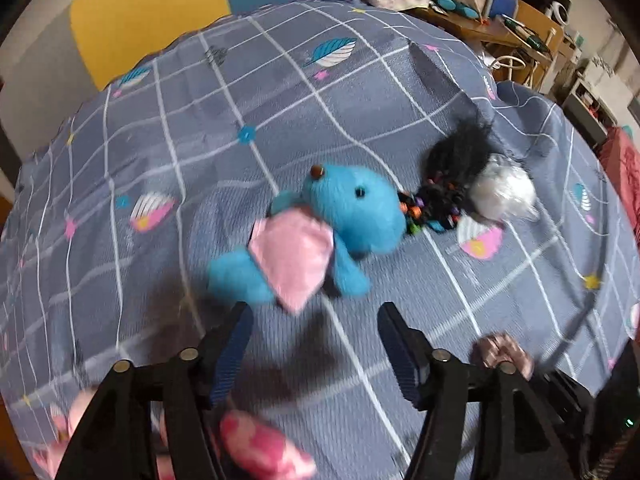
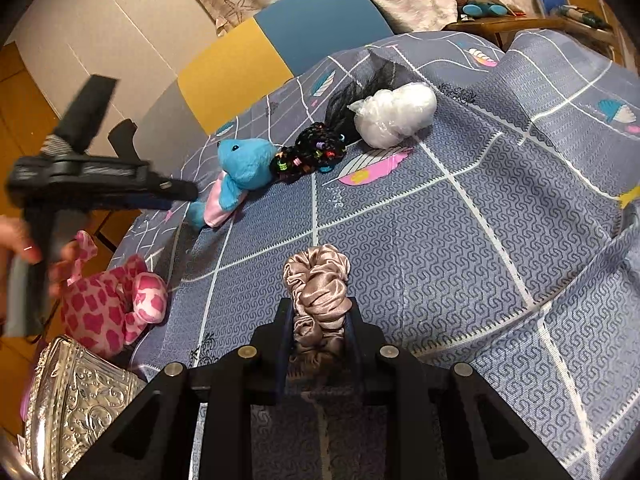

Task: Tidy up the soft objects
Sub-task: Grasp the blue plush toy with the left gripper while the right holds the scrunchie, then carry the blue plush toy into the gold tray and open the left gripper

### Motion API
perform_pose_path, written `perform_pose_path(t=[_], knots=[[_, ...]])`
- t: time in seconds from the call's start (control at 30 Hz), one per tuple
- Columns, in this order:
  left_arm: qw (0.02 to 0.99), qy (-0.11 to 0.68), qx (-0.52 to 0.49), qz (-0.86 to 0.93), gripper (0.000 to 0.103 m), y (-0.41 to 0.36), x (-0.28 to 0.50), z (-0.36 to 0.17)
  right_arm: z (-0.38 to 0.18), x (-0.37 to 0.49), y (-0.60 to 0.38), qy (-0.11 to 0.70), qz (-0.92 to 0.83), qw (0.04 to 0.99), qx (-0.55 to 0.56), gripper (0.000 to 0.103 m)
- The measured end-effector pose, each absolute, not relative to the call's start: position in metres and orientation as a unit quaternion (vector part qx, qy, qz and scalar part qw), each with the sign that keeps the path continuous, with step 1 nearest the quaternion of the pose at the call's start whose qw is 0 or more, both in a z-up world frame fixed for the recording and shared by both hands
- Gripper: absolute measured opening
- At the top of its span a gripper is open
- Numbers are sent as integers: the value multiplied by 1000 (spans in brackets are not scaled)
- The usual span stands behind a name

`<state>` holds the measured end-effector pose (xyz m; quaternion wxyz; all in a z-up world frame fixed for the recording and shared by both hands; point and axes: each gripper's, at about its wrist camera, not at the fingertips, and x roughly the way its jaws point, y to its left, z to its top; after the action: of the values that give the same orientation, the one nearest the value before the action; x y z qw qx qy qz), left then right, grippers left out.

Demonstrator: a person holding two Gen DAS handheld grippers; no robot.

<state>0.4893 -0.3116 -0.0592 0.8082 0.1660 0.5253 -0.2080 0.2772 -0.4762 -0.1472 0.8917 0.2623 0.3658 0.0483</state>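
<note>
A beige satin scrunchie lies on the grey-blue bedsheet, clenched between the two black fingers of the right gripper, which press on its near end while its far end bulges free ahead of them.

Beyond the scrunchie and up to the left lies a blue plush toy with a pink ear, on its side. Touching the toy's head is a black knitted piece with coloured beads, with a tuft of black fur behind it. Just beside that sits a white bundle in clear plastic, farther from the scrunchie than the toy is.

The left gripper hangs over the sheet just short of the blue toy, its jaws spread wide and empty; the toy's pink ear lies just ahead of its fingertips.

Left of the scrunchie, near the bed's edge, lies a pink spotted plush toy. Next to it, nearer the camera, stands an embossed silver box. A person's hand grips the left gripper's handle above the pink toy.
</note>
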Motion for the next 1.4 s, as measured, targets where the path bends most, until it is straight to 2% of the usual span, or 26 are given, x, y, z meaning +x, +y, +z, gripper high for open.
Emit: perform_pose_path(t=[0.07,0.17,0.47,0.53,0.6,0.63,0.8,0.97,1.1,1.4], knots=[[813,506,207,-200,78,-323,497,-69,-147,275,-477,364,49,892,265,24],[806,501,255,-183,80,-335,508,-85,-147,273,-478,360,50,891,270,24],[816,497,245,-165,80,-344,532,-109,-148,269,-481,353,52,891,280,24],[817,499,230,-174,77,-344,535,-112,-148,269,-482,351,54,891,283,24],[816,510,199,-186,60,-340,537,-111,-148,269,-482,350,54,891,284,24],[817,513,186,-188,58,-339,538,-111,-148,269,-482,350,54,891,285,24],[821,497,206,-189,36,-343,528,-106,-149,269,-481,347,52,891,286,24],[835,483,173,-201,34,-334,510,-85,-149,268,-482,347,50,891,288,23],[837,462,191,-223,32,-331,491,-65,-150,268,-482,347,50,891,287,23],[860,438,130,-228,32,-288,452,-11,-150,268,-481,349,48,891,286,23]])
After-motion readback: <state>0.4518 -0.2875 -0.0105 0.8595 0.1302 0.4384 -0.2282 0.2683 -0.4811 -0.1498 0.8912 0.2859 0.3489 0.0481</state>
